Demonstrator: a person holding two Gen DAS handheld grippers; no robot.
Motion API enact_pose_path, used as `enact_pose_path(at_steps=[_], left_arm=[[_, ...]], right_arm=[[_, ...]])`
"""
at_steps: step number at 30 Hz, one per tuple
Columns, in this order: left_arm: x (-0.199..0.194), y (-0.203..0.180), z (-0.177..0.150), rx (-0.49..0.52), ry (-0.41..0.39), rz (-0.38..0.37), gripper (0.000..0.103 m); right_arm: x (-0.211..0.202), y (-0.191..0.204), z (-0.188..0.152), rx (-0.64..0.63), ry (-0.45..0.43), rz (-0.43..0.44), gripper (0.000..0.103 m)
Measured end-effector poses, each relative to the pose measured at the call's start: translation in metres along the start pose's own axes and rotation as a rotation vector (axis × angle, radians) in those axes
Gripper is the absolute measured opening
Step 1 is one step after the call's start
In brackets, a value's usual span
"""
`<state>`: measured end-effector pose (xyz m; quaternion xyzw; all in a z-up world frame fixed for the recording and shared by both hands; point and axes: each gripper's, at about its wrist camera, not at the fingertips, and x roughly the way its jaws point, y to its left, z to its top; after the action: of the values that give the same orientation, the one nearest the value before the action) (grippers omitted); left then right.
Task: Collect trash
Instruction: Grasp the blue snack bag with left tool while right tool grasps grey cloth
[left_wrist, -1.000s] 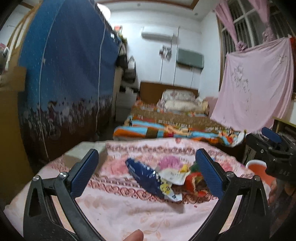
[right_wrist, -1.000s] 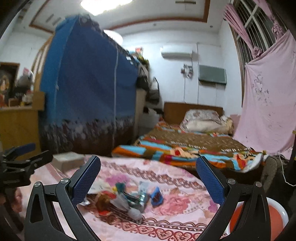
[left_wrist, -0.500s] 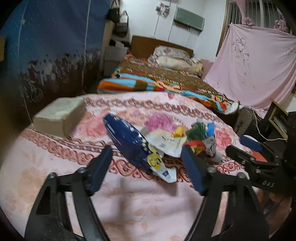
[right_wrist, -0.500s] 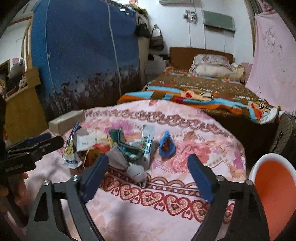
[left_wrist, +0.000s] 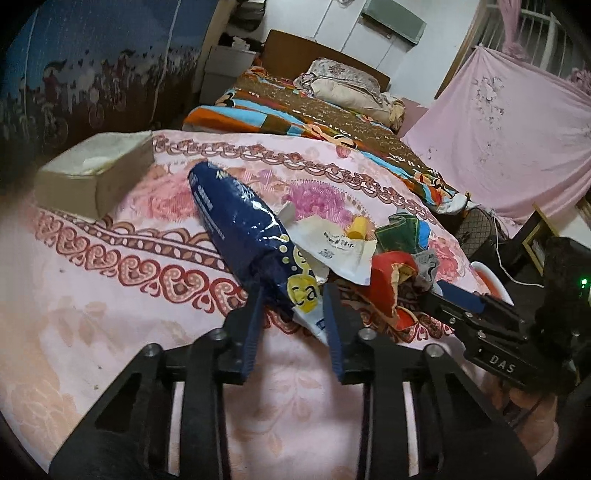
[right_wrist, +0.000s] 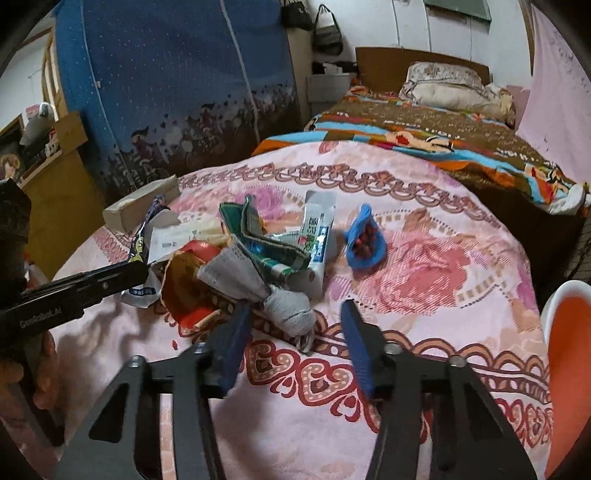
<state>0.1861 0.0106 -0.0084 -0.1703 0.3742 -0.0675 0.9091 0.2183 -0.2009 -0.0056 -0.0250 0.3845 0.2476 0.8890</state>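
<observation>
Both wrist views close, angled down along fingers (left_wrist: 334, 332), sharing trash pile (right_wrist: 258, 258) on tablecloth (left_wrist: 110, 314)

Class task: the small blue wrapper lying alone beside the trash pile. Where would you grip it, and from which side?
Grip the blue wrapper by its narrow upper tip, coming from above on its clear right side. It lies flat with its wide mouth open, so pinching the tapered end probably holds best.

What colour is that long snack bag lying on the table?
Dark blue snack bag with yellow dots and a white end; clearest in the left wrist view.

trash pile (right_wrist: 258, 254) on tablecloth (right_wrist: 424, 295), box (left_wrist: 92, 173) behind
</observation>
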Motion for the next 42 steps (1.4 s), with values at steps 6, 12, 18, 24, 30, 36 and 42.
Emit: enact_pose_path(at_steps=[6, 12, 18, 24, 30, 36, 42], left_arm=[[-0.006, 0.0, -0.003, -0.005, -0.014, -0.011, 0.004], [-0.02, -0.004, -0.008, 0.0, -0.072, -0.008, 0.003], [-0.044, -0.023, -0.015, 0.106, -0.197, -0.011, 0.003], [-0.062, -0.058, -0.017, 0.262, -0.331, -0.031, 0.003], [-0.069, -0.103, -0.015, 0.425, -0.435, -0.095, 0.003], [-0.064, -0.146, -0.01, 0.529, -0.459, -0.2, 0.003], [-0.055, -0.189, -0.014, 0.623, -0.447, -0.299, 0.003]], right_arm=[[-0.002, 0.003, -0.003, -0.008, 0.001, 0.031, 0.023], [-0.013, 0.007, -0.011, -0.014, -0.032, 0.061, 0.02], [-0.038, 0.008, -0.016, -0.012, -0.153, 0.064, 0.02], [-0.078, 0.008, -0.023, -0.01, -0.379, 0.037, 0.02], [-0.119, -0.006, -0.03, 0.021, -0.617, -0.044, 0.02], [-0.15, -0.034, -0.034, 0.09, -0.762, -0.19, 0.02], [-0.166, -0.073, -0.043, 0.196, -0.798, -0.299, 0.021]])
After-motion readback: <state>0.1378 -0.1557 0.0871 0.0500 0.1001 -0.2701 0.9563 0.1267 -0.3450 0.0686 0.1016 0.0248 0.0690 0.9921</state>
